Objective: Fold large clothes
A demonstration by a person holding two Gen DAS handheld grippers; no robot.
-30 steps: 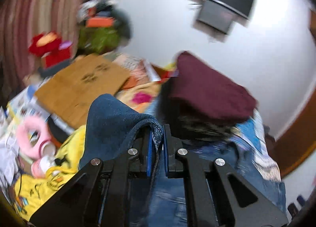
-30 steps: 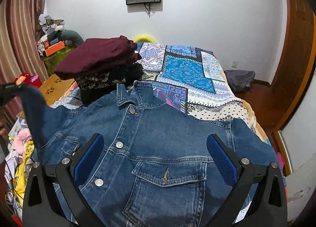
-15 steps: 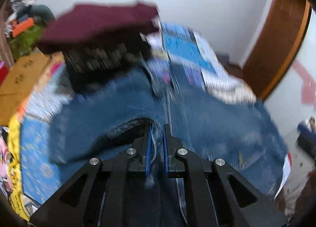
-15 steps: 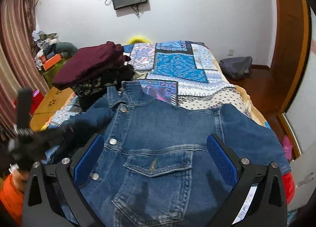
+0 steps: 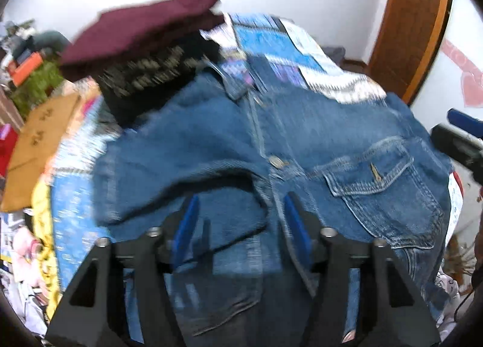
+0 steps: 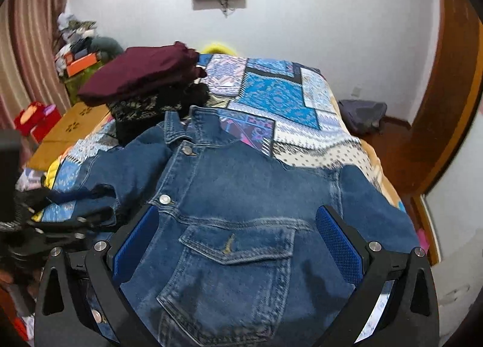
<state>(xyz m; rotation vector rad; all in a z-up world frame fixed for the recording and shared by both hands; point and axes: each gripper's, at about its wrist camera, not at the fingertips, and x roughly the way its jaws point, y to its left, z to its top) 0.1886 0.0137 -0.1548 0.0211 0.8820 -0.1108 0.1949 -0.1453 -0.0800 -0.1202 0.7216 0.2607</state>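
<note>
A blue denim jacket point(image 6: 241, 196) lies front up on the patchwork bedspread point(image 6: 271, 90), collar toward the far wall. Its left sleeve point(image 5: 187, 166) is folded in over the chest. My left gripper point(image 5: 241, 223) is open just above that folded sleeve, with nothing between its blue pads. It also shows at the left edge of the right wrist view point(image 6: 60, 226). My right gripper point(image 6: 235, 241) is open and empty above the jacket's chest pocket point(image 6: 235, 244); its tip shows at the right edge of the left wrist view point(image 5: 459, 132).
A stack of folded clothes, maroon on top point(image 6: 142, 72), sits on the bed beyond the jacket's collar. A brown cardboard sheet point(image 6: 66, 132) and clutter lie left of the bed. A dark bag point(image 6: 362, 114) and wooden door frame point(image 6: 446, 105) are at the right.
My left gripper carried the sleeve from the left side over the jacket's chest, then opened and let it go. My right gripper stayed open over the pocket.
</note>
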